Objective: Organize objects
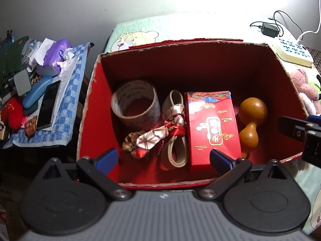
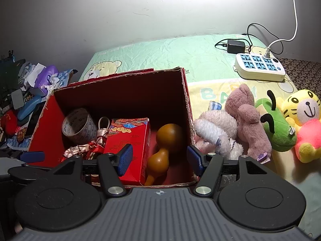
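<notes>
An open red cardboard box [image 1: 94, 100] stands on the bed; it also shows in the right wrist view [image 2: 187, 108]. Inside lie a tape roll [image 1: 135, 104], a patterned ribbon [image 1: 158, 136], a pine cone [image 1: 130, 142], a cream strap [image 1: 176, 150], a red packet box [image 1: 212, 126] and a brown gourd [image 1: 250, 120]. My left gripper [image 1: 163, 158] is open and empty above the box's near edge. My right gripper [image 2: 159, 158] is open and empty, over the gourd [image 2: 164, 146] at the box's right corner.
Plush toys lie right of the box: a white one [image 2: 216, 132], a pink one [image 2: 248, 118], a green one [image 2: 278, 128] and a yellow tiger [image 2: 305, 120]. A power strip [image 2: 260, 68] with cables sits at the back. A cluttered side table [image 1: 66, 104] stands left.
</notes>
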Tool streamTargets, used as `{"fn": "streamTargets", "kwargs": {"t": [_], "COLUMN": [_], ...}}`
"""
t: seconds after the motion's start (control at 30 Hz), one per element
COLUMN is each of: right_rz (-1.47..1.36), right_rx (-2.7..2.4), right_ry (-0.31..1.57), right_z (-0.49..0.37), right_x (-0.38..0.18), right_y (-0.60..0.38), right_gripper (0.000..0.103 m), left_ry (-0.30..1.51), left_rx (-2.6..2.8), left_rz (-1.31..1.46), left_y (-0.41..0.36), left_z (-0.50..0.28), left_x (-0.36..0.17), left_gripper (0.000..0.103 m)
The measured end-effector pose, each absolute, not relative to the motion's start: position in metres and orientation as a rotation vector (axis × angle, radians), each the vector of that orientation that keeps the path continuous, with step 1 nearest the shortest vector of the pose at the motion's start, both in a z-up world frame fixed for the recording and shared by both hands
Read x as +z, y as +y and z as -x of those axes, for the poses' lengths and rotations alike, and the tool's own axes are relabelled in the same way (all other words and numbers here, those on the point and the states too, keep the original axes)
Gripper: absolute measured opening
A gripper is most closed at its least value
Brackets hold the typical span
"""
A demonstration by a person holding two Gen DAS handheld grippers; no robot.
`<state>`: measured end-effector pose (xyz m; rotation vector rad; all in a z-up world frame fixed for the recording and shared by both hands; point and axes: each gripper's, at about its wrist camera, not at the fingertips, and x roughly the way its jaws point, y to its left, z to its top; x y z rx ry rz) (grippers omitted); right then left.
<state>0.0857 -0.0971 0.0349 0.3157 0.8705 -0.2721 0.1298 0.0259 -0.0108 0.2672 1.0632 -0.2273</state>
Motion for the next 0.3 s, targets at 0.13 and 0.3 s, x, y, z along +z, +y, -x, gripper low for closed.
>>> {"fn": "streamTargets", "kwargs": {"t": [0.13,0.3], "right_rz": [-0.323,-0.332], "right_rx": [-0.272,-0.271], "right_ry": [0.871,0.865], "right_z": [-0.0880,-0.0913], "right_x": [0.0345,0.0354], "right_y": [-0.0986,-0.0991], "right_gripper": [0.063,0.063], "left_ry": [1.076,1.081], "left_rx": [-0.225,-0.217], "left_rz": [-0.244,-0.219], "left_y": [0.0291,0.0333], "left_z": [-0.1335,-0.1381], "left_x": [-0.0134,-0.0143], "left_gripper": [0.093,0.086]}}
